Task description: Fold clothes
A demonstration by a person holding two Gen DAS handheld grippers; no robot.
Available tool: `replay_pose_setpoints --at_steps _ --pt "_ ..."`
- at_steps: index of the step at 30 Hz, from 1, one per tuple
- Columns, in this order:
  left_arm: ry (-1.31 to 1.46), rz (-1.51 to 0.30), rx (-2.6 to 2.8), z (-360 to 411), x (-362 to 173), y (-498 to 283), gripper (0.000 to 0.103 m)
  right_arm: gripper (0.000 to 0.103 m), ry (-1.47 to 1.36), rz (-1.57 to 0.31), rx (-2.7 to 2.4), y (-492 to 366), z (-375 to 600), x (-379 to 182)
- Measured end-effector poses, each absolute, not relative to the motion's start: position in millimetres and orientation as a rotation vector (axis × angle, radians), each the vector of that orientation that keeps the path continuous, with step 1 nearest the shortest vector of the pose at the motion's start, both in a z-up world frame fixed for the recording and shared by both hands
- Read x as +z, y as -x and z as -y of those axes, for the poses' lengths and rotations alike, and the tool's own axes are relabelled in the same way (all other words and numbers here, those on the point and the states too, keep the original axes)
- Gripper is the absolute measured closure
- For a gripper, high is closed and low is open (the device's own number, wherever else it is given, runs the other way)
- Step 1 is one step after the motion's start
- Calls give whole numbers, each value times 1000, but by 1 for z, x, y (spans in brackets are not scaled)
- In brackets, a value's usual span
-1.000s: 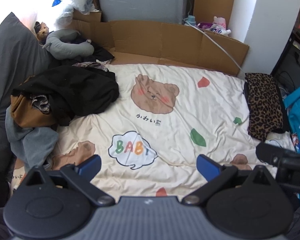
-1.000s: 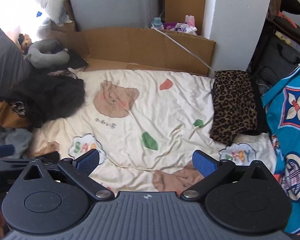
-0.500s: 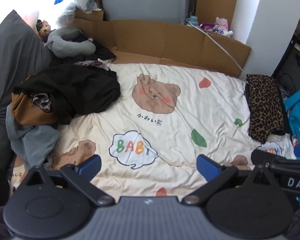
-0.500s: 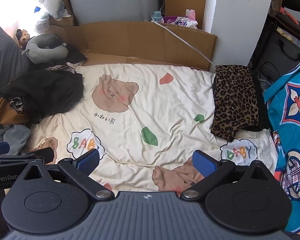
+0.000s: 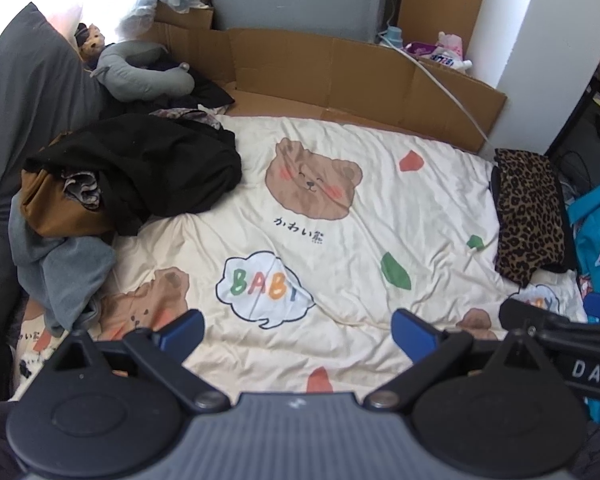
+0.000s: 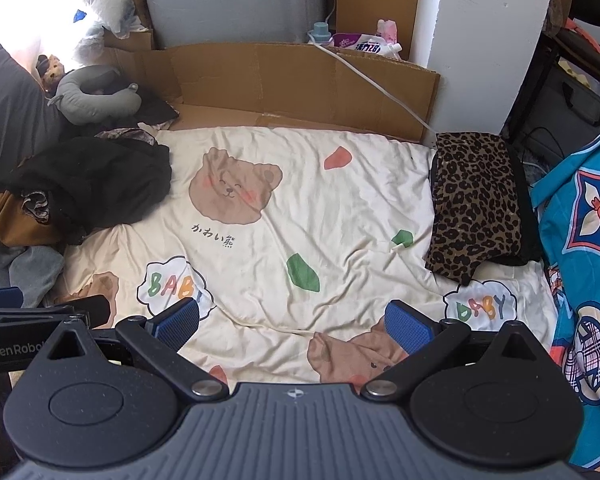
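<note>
Both spread & empty: send left gripper (image 5: 296,330) fwd-left to the clothes pile (image 5: 132,176), right gripper (image 6: 292,322) ready over the bed (image 6: 340,208).

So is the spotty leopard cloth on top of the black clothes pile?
No, the leopard cloth lies alone at the bed's right edge, far from the black pile.

a crumpled heap of clothes (image 5: 112,184) sits at the bed's left edge – black garment on top, brown and grey-blue pieces beneath; a folded leopard-print garment (image 6: 480,200) lies flat at the right edge
</note>
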State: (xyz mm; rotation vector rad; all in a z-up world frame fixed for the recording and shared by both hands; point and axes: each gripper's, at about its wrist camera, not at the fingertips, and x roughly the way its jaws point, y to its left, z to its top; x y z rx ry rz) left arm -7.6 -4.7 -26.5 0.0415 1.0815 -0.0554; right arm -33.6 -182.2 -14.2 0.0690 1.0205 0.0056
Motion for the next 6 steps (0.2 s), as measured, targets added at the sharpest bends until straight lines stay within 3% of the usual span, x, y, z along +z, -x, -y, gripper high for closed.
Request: replay_pose_setpoints --at_steps 6 --pt "-50 -1075 -56 6 -26 8 4 1 -75 -1028 9 33 182 -15"
